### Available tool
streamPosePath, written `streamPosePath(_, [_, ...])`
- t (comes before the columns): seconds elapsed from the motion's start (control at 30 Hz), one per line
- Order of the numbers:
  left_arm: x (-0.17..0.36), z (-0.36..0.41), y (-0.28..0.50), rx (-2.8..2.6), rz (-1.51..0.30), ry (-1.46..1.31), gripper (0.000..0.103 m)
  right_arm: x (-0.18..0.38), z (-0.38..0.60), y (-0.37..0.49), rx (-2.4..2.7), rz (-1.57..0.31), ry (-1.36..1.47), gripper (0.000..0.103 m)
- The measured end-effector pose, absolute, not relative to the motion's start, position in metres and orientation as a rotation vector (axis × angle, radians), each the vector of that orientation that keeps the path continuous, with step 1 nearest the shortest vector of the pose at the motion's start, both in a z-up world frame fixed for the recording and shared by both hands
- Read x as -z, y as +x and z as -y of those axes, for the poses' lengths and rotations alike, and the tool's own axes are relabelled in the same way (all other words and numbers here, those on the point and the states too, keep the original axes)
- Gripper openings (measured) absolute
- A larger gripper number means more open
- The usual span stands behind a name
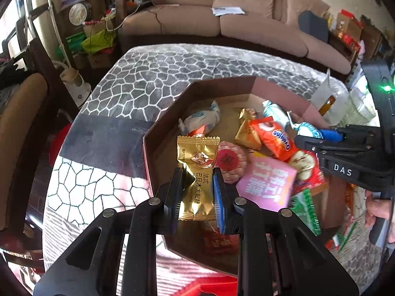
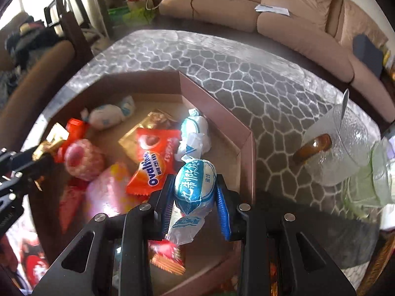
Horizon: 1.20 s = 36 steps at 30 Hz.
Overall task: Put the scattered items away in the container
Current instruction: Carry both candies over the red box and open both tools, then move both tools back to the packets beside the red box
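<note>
A living room with a tan sofa (image 1: 222, 22) sets the scene, and a round table under a grey cobble-patterned cloth (image 1: 153, 74) carries the action. Set toward its near edge is the brown octagonal cardboard box (image 1: 170, 106), already well stocked with wrapped sweets, an orange Ovaltine sachet (image 2: 150, 162) among them. Above the box's near-left edge, a gold foil toffee packet (image 1: 197, 172) is pinched between the pads of the left gripper (image 1: 196, 197). Above the box's right edge, a blue-and-white twist-wrapped candy (image 2: 195, 185) is clamped in the right gripper (image 2: 195, 207). Both sweets are held over the box, not yet released. For a clean drop, each should be carried clear of the rim and let go low, so nothing bounces out.
</note>
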<state>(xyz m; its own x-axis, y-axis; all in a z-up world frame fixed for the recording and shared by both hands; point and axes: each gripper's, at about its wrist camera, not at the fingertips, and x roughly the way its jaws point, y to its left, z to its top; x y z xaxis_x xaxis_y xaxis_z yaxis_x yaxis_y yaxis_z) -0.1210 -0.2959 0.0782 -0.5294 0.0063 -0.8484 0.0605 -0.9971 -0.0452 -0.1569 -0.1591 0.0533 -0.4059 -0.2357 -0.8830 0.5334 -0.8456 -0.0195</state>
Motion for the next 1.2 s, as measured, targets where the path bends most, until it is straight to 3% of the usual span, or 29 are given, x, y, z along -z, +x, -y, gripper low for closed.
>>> streamPosePath(0.2, [-0.07,0.295,-0.129,2.69,-0.075,1.547,0.026,-0.048,0.163,-0.162,2.259,-0.432,1.35,0.032])
streamPosePath(0.33, [-0.07,0.298,-0.127,2.697,-0.1,1.555,0.029,-0.054,0.164,-0.161,2.25,-0.415,1.338,0.041])
streamPosePath(0.37, [-0.073,0.3,-0.124,2.705,-0.119,1.542,0.039,-0.059,0.161,-0.16,2.257,-0.395,1.321,0.043])
streamPosePath(0.47, [-0.086,0.306,-0.112,2.746,-0.214,1.5,0.051,-0.07,0.157,-0.157,2.263,-0.365,1.295,0.044])
streamPosePath(0.93, [-0.119,0.27,-0.07,2.814,-0.221,1.488,0.052,-0.122,0.092,-0.11,2.26,-0.239,1.237,0.045])
streamPosePath(1.07, [-0.122,0.232,-0.045,2.875,-0.174,1.506,0.066,-0.126,0.054,-0.092,2.295,-0.234,1.252,0.048])
streamPosePath(1.2, [-0.119,0.187,-0.024,2.942,-0.121,1.543,0.066,-0.113,0.007,-0.075,2.326,-0.193,1.316,0.048])
